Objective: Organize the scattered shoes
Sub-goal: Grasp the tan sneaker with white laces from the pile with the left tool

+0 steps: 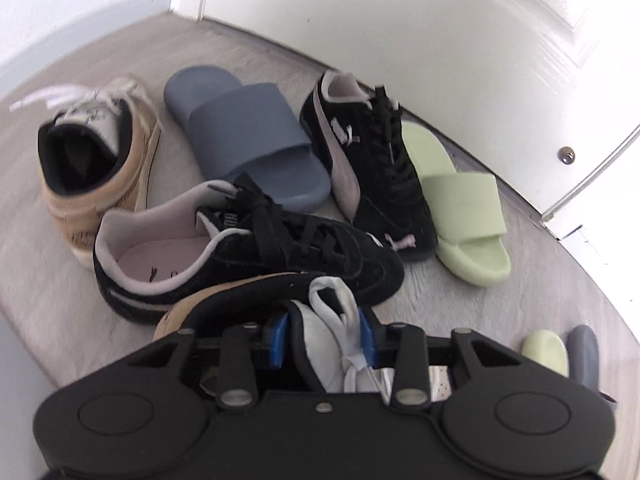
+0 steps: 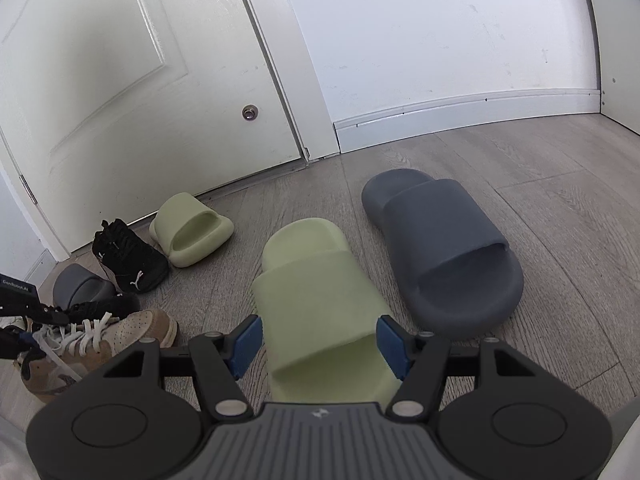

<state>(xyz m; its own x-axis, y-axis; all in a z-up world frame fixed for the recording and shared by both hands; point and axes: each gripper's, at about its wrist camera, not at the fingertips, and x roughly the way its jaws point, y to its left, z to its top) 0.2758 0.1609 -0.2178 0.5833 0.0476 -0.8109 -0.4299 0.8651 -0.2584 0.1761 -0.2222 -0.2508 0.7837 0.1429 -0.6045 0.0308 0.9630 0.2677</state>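
Gripping: left gripper [image 1: 323,338] is clamped on the tan sneaker's [image 1: 176,312] white tongue [image 1: 328,332].
Right gripper [image 2: 318,340]: jaws wide, straddling green slide [image 2: 316,312], pads apart from it.
Blue slide [image 2: 444,252]: just beside green slide.

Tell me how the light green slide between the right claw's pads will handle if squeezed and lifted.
The light green slide looks like thick moulded foam, so it is probably light for its bulk. Its wide strap may give a little under the right claw, yet likely springs back. The matte surface suggests a decent grip; with the heel far ahead of the pads, it might sag forward.
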